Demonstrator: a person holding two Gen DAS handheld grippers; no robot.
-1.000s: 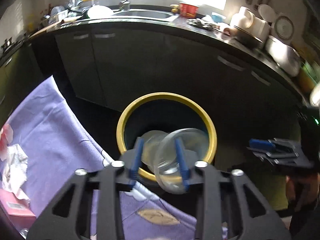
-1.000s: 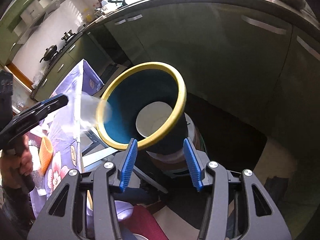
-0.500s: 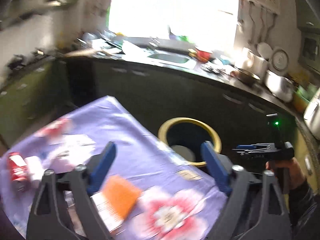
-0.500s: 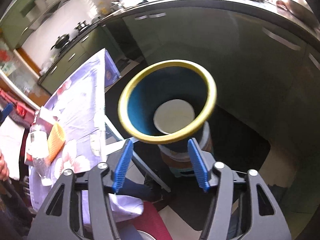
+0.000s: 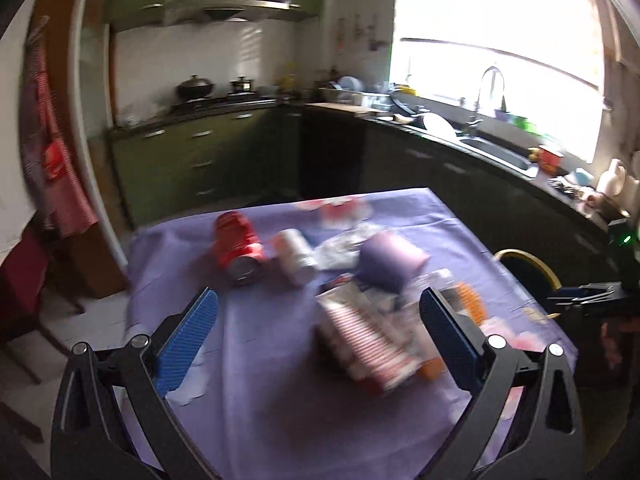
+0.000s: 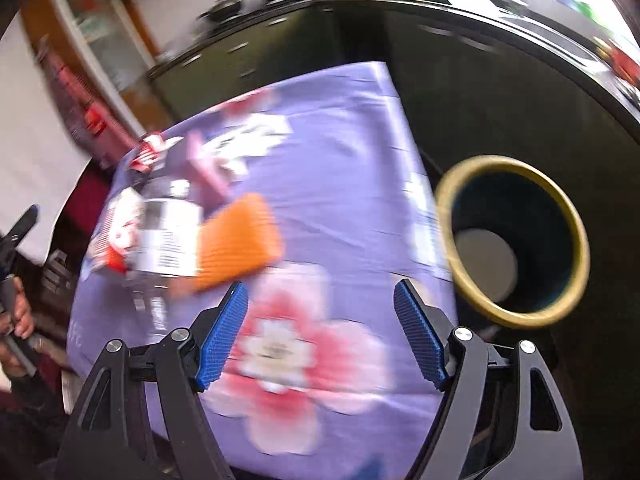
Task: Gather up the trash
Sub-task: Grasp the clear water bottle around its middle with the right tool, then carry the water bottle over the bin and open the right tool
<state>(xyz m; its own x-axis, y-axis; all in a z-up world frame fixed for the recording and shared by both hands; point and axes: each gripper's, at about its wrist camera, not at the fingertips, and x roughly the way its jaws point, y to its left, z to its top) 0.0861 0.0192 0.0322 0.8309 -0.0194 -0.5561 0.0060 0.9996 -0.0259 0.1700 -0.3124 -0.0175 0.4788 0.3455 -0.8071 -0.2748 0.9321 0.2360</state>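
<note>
Both grippers are hanging over the surface [image 5: 256,400] with nothing between their pads: the left gripper [image 5: 318,340] is spread wide and the right gripper [image 6: 320,336] is spread nearly as wide. The trash is lying in a tight clutter on the purple cloth: a red can [image 5: 238,250] on its side, touching a white cup [image 5: 294,256], with a purple cup [image 5: 390,260], a striped packet [image 5: 364,344] and an orange cup [image 6: 238,242] packed close around a clear bottle [image 6: 168,236]. The bin [image 6: 516,240] is standing just off the surface's edge, below its level. Because the pieces are crowding one another, a wide closing gripper is likely catching two at once or nudging the can, which is free to roll off the edge. Both views are smearing with motion, so a hurried reach is risking a miss.
</note>
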